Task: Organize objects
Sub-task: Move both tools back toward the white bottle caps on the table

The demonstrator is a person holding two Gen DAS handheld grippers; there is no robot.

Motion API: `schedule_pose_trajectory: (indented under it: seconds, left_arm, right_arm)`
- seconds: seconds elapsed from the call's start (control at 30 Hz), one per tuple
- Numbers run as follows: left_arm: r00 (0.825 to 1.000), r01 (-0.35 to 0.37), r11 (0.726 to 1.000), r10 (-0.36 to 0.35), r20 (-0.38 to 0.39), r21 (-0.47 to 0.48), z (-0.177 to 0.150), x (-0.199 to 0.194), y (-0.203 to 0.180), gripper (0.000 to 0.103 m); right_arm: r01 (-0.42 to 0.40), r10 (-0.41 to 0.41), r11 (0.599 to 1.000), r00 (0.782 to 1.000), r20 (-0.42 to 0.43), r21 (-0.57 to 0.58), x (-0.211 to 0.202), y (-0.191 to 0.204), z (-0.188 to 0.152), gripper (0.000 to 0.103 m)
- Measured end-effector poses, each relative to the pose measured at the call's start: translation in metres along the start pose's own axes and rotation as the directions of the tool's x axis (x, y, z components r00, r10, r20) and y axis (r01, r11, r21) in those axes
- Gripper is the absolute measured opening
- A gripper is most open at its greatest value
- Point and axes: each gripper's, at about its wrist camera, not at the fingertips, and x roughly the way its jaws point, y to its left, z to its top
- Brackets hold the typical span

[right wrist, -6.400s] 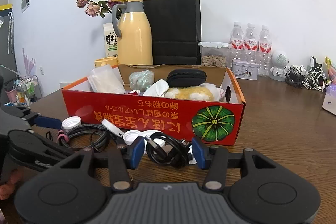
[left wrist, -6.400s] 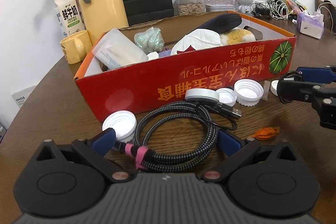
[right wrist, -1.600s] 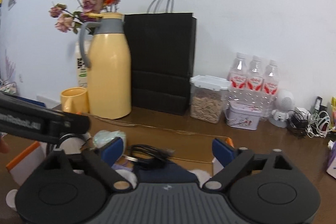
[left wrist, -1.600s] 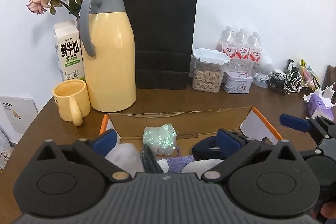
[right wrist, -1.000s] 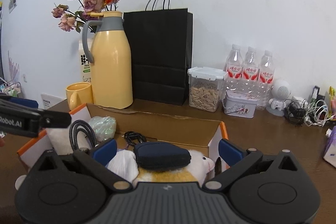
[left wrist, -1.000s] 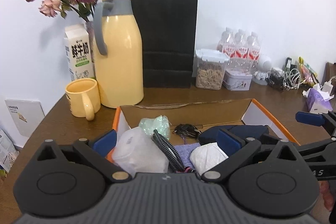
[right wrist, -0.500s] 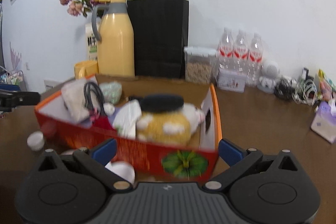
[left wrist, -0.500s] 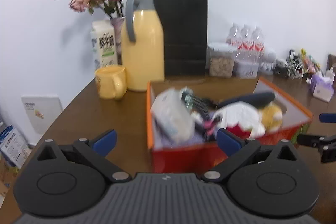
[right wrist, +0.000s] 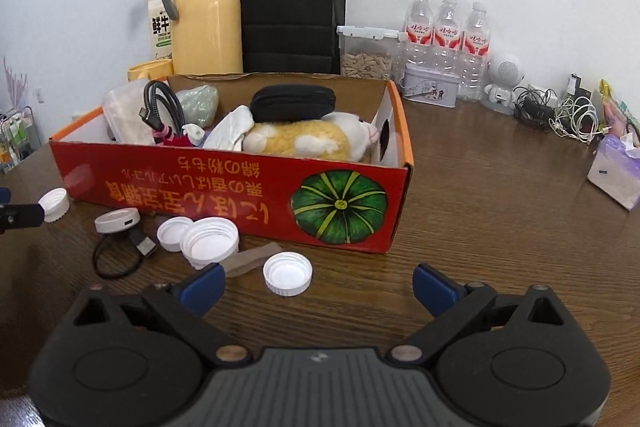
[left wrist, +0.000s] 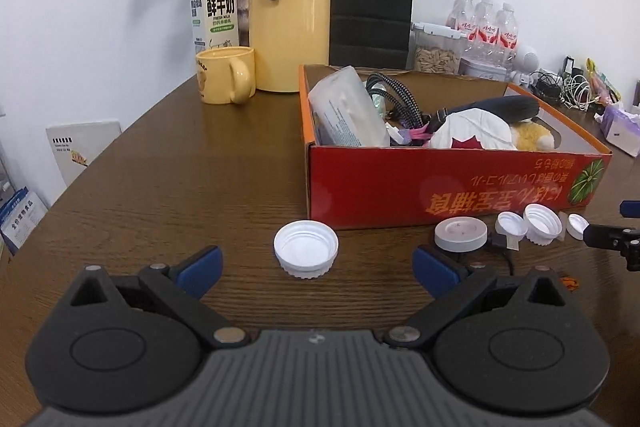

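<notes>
Braided black cable (left wrist: 394, 95) now lies in the red box (left wrist: 440, 183), no longer on the bench (left wrist: 200, 167). Left gripper (left wrist: 316, 265) gapes empty before a white cap (left wrist: 306, 253); right gripper (right wrist: 316, 285), closing slightly, holds nothing near another cap (right wrist: 287, 273).

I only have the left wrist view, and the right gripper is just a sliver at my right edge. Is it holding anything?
Observer: No. The right gripper holds nothing. Its jaws are closing, with a white cap lying between them on the table, untouched.
Operator: What is hidden behind my right finger, next to the round charger?
Observer: A thin black cable lies in a loop on the table beside the charger, with its plug resting near the charger.
</notes>
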Motion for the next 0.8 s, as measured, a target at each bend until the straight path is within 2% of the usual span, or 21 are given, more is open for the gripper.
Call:
schedule_pose_trajectory:
  seconds: [0.13, 0.3, 0.43, 0.57, 0.8]
  left_arm:
    - [1.000, 0.001, 1.000, -0.002, -0.009, -0.014, 0.000, 0.004, 0.002, 0.103]
    - [1.000, 0.002, 0.999, -0.003, -0.020, -0.034, 0.000, 0.008, 0.005, 0.103]
    - [1.000, 0.005, 0.999, -0.007, -0.030, -0.045, 0.000, 0.011, 0.007, 0.103]
    - [0.999, 0.003, 0.999, -0.005, -0.034, -0.051, 0.000, 0.012, 0.007, 0.103]
    - [0.999, -0.011, 0.998, 0.008, -0.044, -0.064, 0.000, 0.014, 0.009, 0.103]
  right_arm:
    - [-0.003, 0.003, 1.000, 1.000, -0.012, -0.003, 0.006, 0.001, -0.001, 0.090]
    - [-0.018, 0.018, 1.000, 1.000, -0.023, -0.005, 0.013, 0.002, 0.000, 0.065]
    - [-0.033, 0.033, 0.999, 0.999, -0.027, 0.006, 0.018, 0.001, 0.001, 0.054]
    - [-0.057, 0.056, 0.998, 0.998, -0.017, -0.007, 0.019, 0.003, 0.002, 0.027]
    - [-0.049, 0.049, 0.999, 0.999, 0.017, -0.021, 0.015, 0.007, 0.000, 0.027]
